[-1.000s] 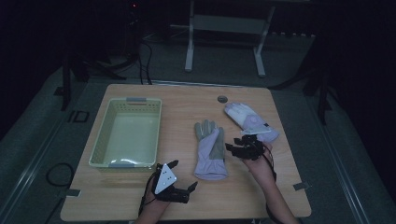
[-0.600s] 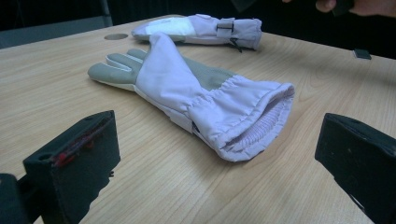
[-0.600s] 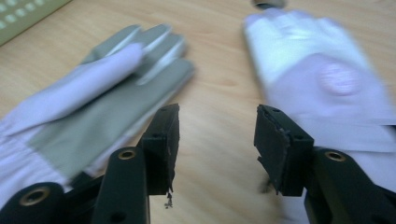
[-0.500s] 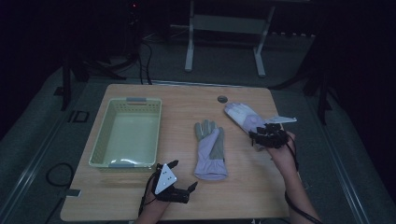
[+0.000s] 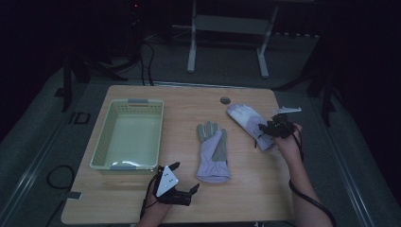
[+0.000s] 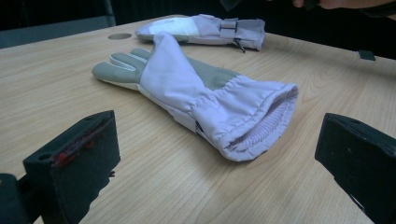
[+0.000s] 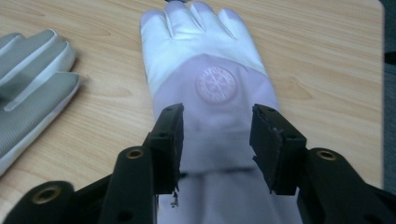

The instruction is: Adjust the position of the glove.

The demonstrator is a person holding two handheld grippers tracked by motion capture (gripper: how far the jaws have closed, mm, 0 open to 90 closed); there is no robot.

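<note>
A lilac glove with a grey palm [image 5: 213, 151] lies flat in the middle of the table, its cuff toward me [image 6: 243, 116]. A second lilac and white glove [image 5: 245, 117] lies at an angle to its right, with a round emblem on its back [image 7: 214, 83]. My right gripper [image 5: 265, 131] hangs over that glove's wrist part. Its jaws [image 7: 217, 135] stand half apart and have just been opening; the glove lies below them and nothing is pinched. My left gripper [image 5: 185, 176] rests near the table's front edge, wide open [image 6: 217, 140] and facing the middle glove's cuff.
A pale green basket [image 5: 101, 135] stands on the left half of the table. A round grommet hole [image 5: 225, 100] sits near the far edge. The grey-palmed glove's fingers [image 7: 32, 79] lie close to the left of my right gripper. Dark floor and a metal stand lie beyond the table.
My right hand has moved to the right and a little away from me, from beside the middle glove to the cuff end of the right glove. The left hand has stayed put.
</note>
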